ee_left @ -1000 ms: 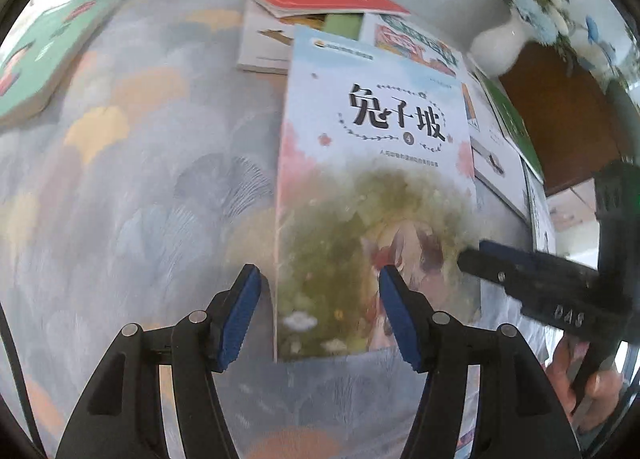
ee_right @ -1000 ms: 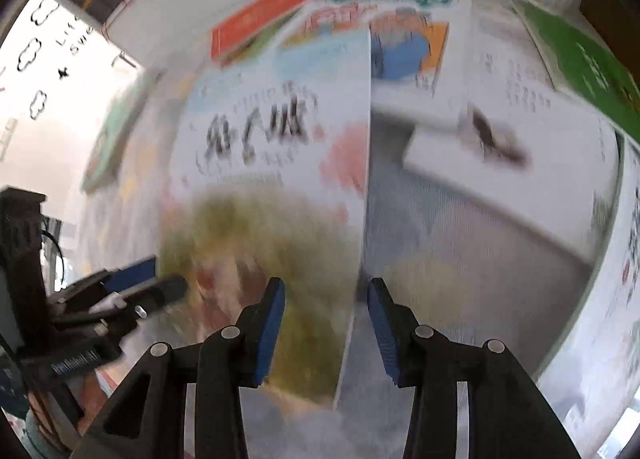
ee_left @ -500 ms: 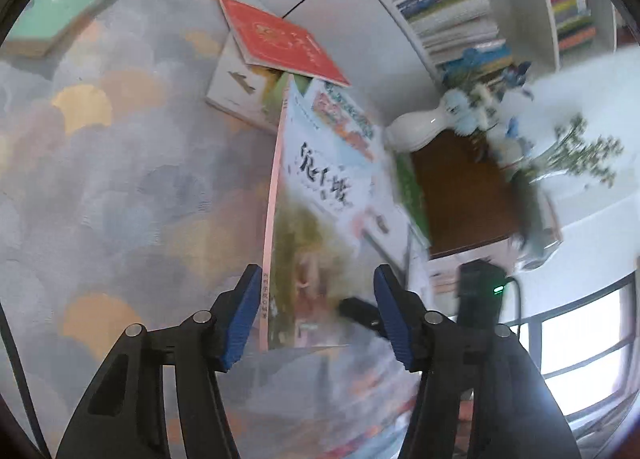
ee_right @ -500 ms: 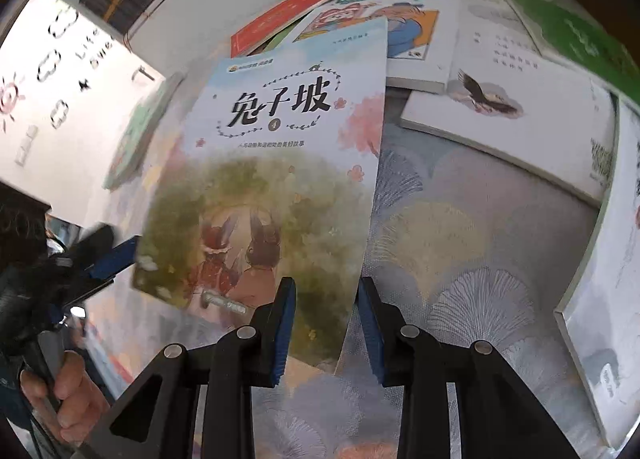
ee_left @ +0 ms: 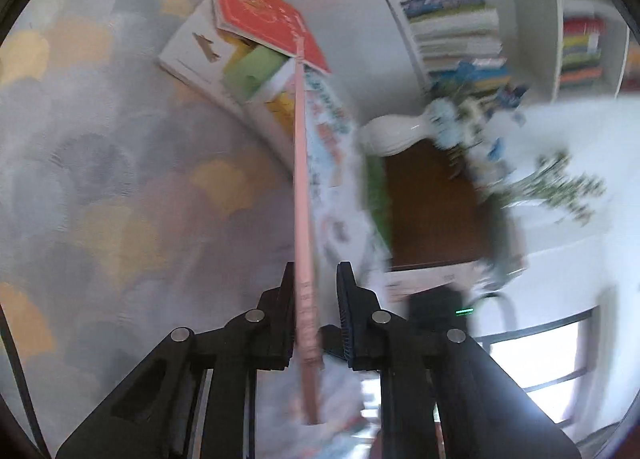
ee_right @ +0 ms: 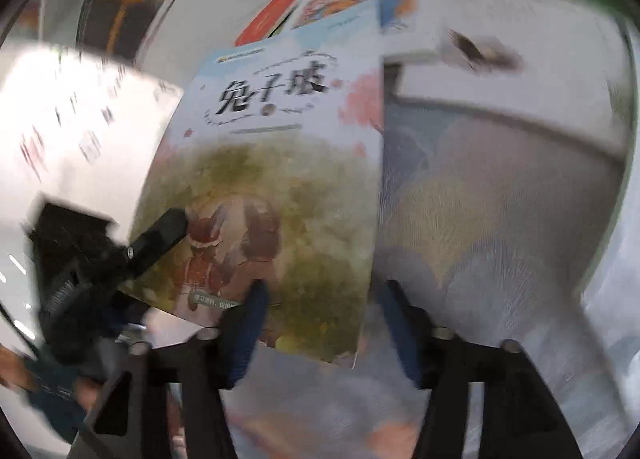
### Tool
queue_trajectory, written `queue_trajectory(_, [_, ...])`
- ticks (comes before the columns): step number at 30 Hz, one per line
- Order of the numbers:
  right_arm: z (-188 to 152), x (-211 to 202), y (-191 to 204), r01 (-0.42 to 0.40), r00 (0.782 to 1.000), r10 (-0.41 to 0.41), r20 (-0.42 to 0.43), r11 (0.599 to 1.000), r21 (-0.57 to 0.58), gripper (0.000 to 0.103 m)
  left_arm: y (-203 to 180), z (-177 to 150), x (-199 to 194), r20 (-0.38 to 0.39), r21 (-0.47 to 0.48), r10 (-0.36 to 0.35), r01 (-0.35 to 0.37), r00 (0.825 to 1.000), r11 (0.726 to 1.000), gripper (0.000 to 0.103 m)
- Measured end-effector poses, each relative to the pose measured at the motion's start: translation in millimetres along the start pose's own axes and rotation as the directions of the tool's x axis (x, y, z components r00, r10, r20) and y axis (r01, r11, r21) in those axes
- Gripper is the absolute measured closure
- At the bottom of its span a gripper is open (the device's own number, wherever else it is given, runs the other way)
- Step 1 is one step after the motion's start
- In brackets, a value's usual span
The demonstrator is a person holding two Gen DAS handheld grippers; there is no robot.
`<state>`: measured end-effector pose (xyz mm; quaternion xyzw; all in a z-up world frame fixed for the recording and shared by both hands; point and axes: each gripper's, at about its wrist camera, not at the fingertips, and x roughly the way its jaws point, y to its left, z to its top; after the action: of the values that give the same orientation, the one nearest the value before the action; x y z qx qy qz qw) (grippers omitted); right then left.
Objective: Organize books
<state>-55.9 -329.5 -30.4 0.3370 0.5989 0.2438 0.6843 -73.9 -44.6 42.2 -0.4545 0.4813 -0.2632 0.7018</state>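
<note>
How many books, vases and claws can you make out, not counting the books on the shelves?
Books: 6 (rabbit book, red book, white book, cartoon book, green book, bird book); blur may hide more.
Vases: 1 (white vase).
Claws: 2 (left claw shut on the rabbit book; right claw has just been opening, that book's edge between its jaws).
Total: 9.

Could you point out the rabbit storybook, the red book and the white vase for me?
rabbit storybook [ee_right: 280, 187]: right wrist view, middle of its front cover.
red book [ee_left: 264, 19]: left wrist view, centre of its red cover.
white vase [ee_left: 390, 136]: left wrist view, its rounded body.
</note>
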Motion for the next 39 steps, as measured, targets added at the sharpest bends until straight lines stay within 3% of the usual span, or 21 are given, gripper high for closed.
queue_trajectory(3, [1.4, -2.2, -27.8, -0.210, 0.978, 0.206, 0.042, 0.964, 0.162, 0.034, 6.6, 3.1, 0.4, -0.016, -0.066, -0.046, 0.045, 0.999, 0.997, 0.089])
queue_trajectory(5, [2.4, 2.6, -41.5, -0.320, 0.947, 0.309, 0.082, 0.916, 0.242, 0.034, 10.5, 2.5, 5.3, -0.032, -0.098, -0.070, 0.067, 0.997, 0.993, 0.090])
queue_trajectory(7, [3.6, 5.3, -42.0, -0.370, 0.929, 0.354, 0.109, 0.893, 0.254, 0.056, 11.9, 1.1, 10.3, -0.057, -0.093, -0.032, 0.027, 0.998, 0.995, 0.090])
queue_trajectory(8, [5.7, 4.6, -38.7, -0.363, 0.932, 0.346, 0.110, 0.900, 0.242, 0.063, 9.3, 1.5, 13.9, -0.068, -0.070, 0.014, -0.019, 0.998, 0.997, 0.090])
queue_trajectory(10, [6.6, -0.2, -23.8, -0.258, 0.964, 0.243, 0.110, 0.953, 0.160, 0.075, 2.6, 1.1, 19.8, -0.088, 0.018, 0.158, -0.157, 0.984, 0.987, 0.090])
queue_trajectory(11, [6.9, -3.4, -11.7, -0.155, 0.983, 0.145, 0.116, 0.984, 0.084, 0.078, -1.9, 0.4, 22.5, -0.088, 0.069, 0.241, -0.236, 0.967, 0.969, 0.090])
queue_trajectory(13, [7.2, -7.4, 6.5, 0.007, 0.992, -0.004, 0.127, 1.000, -0.022, 0.080, -7.7, -1.2, 27.9, -0.095, 0.142, 0.337, -0.322, 0.937, 0.936, 0.087])
queue_trajectory(15, [6.4, -5.4, 23.5, 0.141, 0.983, -0.124, 0.139, 0.983, -0.119, 0.081, -12.8, -3.0, 32.3, -0.100, 0.188, 0.391, -0.368, 0.915, 0.911, 0.085])
queue_trajectory(21, [2.7, 3.8, 57.9, 0.326, 0.942, -0.290, 0.167, 0.908, -0.263, 0.081, -44.0, -7.9, 39.5, -0.057, 0.384, 0.531, -0.472, 0.846, 0.793, 0.084])
queue_trajectory(23, [-4.5, 3.6, 68.4, 0.368, 0.928, -0.319, 0.193, 0.872, -0.324, 0.081, -50.8, -8.0, 37.4, -0.041, 0.421, 0.545, -0.480, 0.837, 0.769, 0.084])
queue_trajectory(26, [-11.6, 2.0, 82.7, 0.395, 0.917, -0.332, 0.222, 0.830, -0.393, 0.081, -48.8, 0.7, 23.5, -0.018, 0.410, 0.534, -0.481, 0.845, 0.775, 0.083])
queue_trajectory(29, [-15.0, 3.4, 104.5, 0.411, 0.911, -0.333, 0.245, 0.789, -0.457, 0.081, -48.3, 15.4, 8.2, -0.001, 0.394, 0.487, -0.448, 0.873, 0.803, 0.083])
queue_trajectory(32, [-23.3, 0.3, 125.1, 0.454, 0.889, -0.349, 0.296, 0.749, -0.482, 0.081, -54.8, 26.8, -5.3, 0.019, 0.438, 0.469, -0.429, 0.883, 0.790, 0.083])
queue_trajectory(35, [-22.9, 11.0, 159.1, 0.522, 0.851, -0.392, 0.349, 0.703, -0.483, 0.081, -56.1, 46.2, -25.7, 0.041, 0.424, 0.432, -0.407, 0.901, 0.809, 0.083])
queue_trajectory(39, [-25.1, 22.9, 210.2, 0.563, 0.823, -0.380, 0.422, 0.642, -0.520, 0.080, -56.1, 76.1, -67.6, 0.123, 0.398, 0.386, -0.401, 0.915, 0.825, 0.080])
